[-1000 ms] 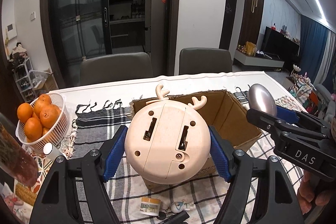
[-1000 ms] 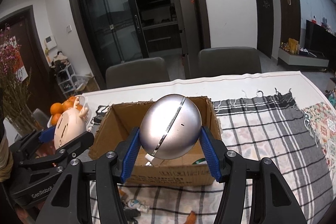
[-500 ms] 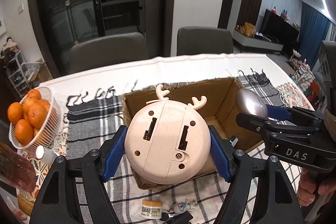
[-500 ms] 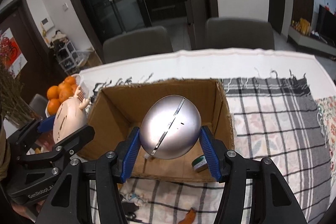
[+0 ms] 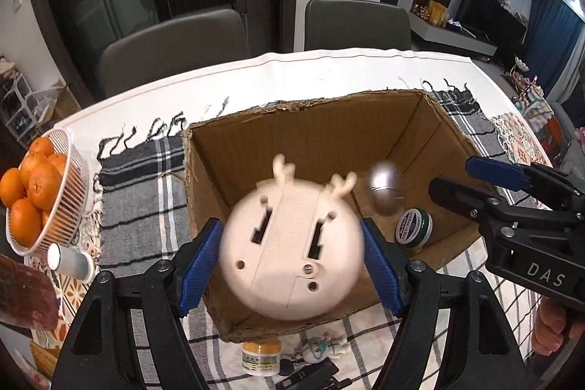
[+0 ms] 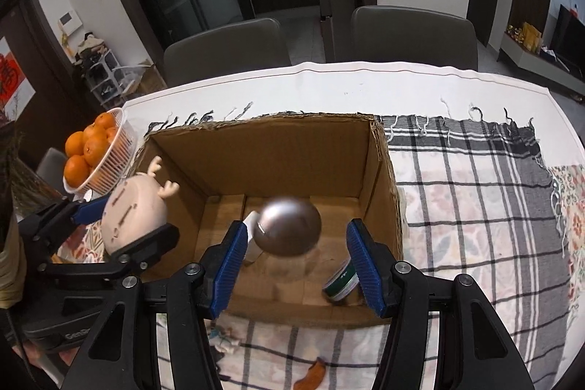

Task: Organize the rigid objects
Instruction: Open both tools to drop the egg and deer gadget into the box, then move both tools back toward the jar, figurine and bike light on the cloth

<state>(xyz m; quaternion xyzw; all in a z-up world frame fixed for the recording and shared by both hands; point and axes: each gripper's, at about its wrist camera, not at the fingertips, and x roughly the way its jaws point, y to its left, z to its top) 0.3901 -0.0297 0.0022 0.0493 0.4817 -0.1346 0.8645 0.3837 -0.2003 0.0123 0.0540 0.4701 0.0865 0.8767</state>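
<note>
Cardboard box (image 5: 310, 141) x1; L tool (image 5: 292, 243) just opening, 1 toy (image 5: 289, 265) between (loose); R tool (image 6: 297, 240) released

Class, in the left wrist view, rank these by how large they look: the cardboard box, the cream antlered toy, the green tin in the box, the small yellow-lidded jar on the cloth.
1. cardboard box
2. cream antlered toy, enlarged by nearness to the camera
3 and 4. green tin and yellow-lidded jar look alike; unranked.

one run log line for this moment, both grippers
left gripper: jaws just been opening, cream deer toy blurred between them | right gripper: open, silver egg loose over cardboard box | phase: dropping into box
</note>
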